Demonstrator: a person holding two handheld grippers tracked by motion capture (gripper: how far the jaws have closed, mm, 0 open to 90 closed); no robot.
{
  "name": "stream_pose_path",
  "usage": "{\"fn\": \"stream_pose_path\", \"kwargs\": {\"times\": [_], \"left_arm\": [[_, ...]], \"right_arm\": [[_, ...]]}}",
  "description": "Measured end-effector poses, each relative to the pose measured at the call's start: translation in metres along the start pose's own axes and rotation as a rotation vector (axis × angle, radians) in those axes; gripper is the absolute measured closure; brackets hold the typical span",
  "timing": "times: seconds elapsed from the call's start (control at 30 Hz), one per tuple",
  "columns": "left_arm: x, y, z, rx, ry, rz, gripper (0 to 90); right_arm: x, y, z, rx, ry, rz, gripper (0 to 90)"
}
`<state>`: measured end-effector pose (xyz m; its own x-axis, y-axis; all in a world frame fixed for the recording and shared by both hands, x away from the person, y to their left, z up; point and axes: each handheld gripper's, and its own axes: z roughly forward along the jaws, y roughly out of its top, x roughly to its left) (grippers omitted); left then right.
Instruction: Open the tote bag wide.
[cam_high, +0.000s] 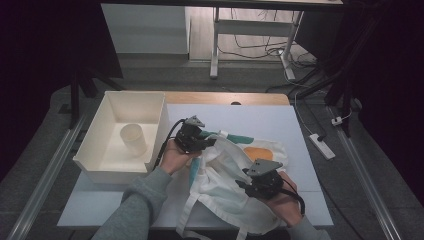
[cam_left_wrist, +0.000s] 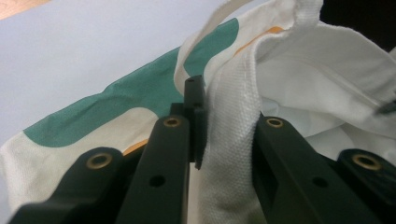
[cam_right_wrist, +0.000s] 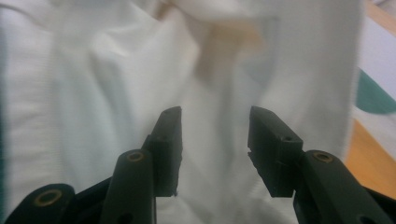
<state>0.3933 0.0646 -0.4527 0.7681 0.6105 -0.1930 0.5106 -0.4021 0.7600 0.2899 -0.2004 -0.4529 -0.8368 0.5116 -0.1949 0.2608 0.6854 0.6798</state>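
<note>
1. In the high view, the white cloth bag (cam_high: 235, 185) with teal and orange patches lies crumpled at lower centre of the frame on the pale table (cam_high: 280, 125).
2. The left gripper (cam_high: 207, 142) sits at the bag's upper left edge; the right gripper (cam_high: 241, 180) is lower right, over the bag's middle.
3. The left gripper view shows what the high view cannot: a thick woven fold of the bag (cam_left_wrist: 229, 154) stands pinched between its two jaws, the teal patch behind at left.
4. The right gripper view shows its jaws parted, with a clear gap and nothing clamped; white bag cloth (cam_right_wrist: 116, 70) lies blurred just beyond them.
5. The high view alone takes in the white bin (cam_high: 92, 150) at left of centre, with a pale cup (cam_high: 134, 138) standing inside it, apart from the bag.
</note>
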Motion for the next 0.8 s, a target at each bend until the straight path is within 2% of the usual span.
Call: {"fn": "stream_pose_path", "kwargs": {"times": [0.07,0.17,0.43,0.53,0.8], "left_arm": [[0.000,0.000,0.001,0.003,-0.003,-0.002,80.1],[-0.001,0.000,0.003,0.010,-0.005,0.000,80.0],[-0.002,-0.001,0.007,0.030,-0.009,0.008,79.8],[-0.001,-0.002,0.009,0.040,-0.011,0.010,79.7],[0.000,-0.005,0.018,0.080,-0.011,0.007,79.5]], "right_arm": [[-0.004,-0.001,0.003,0.015,-0.033,0.003,54.1],[-0.010,-0.003,0.008,0.038,-0.045,0.018,53.4],[-0.015,-0.008,0.024,0.114,-0.083,-0.001,46.8],[-0.019,-0.011,0.030,0.132,-0.082,0.005,46.9],[-0.024,-0.018,0.049,0.186,-0.034,0.009,42.8]]}}
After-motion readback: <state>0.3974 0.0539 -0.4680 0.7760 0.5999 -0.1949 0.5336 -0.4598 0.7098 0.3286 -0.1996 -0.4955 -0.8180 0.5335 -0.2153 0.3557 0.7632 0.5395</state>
